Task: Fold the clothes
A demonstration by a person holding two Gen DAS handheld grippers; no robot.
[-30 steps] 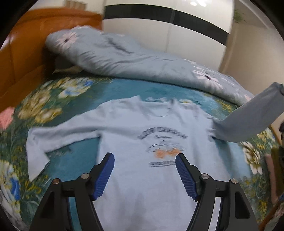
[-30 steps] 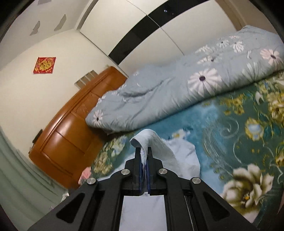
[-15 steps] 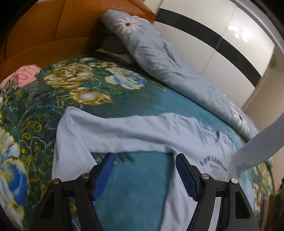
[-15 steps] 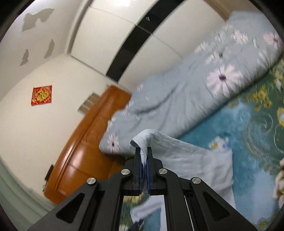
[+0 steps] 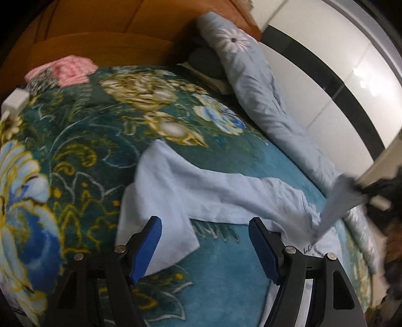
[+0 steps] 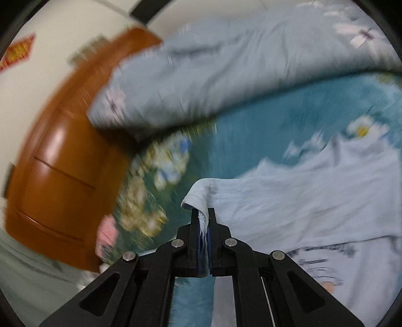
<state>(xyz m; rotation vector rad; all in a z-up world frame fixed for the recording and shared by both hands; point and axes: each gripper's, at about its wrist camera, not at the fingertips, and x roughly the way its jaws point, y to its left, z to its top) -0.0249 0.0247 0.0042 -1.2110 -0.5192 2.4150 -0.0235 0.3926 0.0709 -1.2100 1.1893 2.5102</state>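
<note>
Left claw [image 5: 204, 247]: jaws spread wide, nothing between the blue ribbed pads [image 5: 148, 247], pointing steeply down at the bed. In the left wrist view the free sleeve [image 5: 160, 201] of the pale blue long-sleeved sweatshirt [image 5: 251, 198] lies directly ahead; its cuff end falls at about 10 o'clock from the claw, partly behind the left pad. The sleeve's long axis runs from that cuff up toward 11 o'clock, bends, then crosses toward 3 o'clock into the shoulder. The sleeve lies flat on the teal floral blanket [image 5: 83, 140]. Whether the pad touches the cloth cannot be told.

Right claw [image 6: 204, 226]: jaws pressed together, pinching the cuff of the other sleeve [image 6: 198, 198], which bulges out above the tips at 12 o'clock. The sweatshirt body [image 6: 314, 213], with its dark printed lettering, spreads from 1 to 4 o'clock in the right wrist view. In the left wrist view this lifted sleeve [image 5: 336, 208] hangs at about 2 o'clock, slanting down to the garment.

Judgement: the left claw is the nearer to the flat sleeve, and the coming move turns on that cuff lying up and left of it; closing on the cuff would allow this sleeve to be folded across the body too.

Beyond: grey-blue flowered duvet [image 5: 256, 83] and orange wooden headboard [image 5: 105, 22] at 12 o'clock.
</note>
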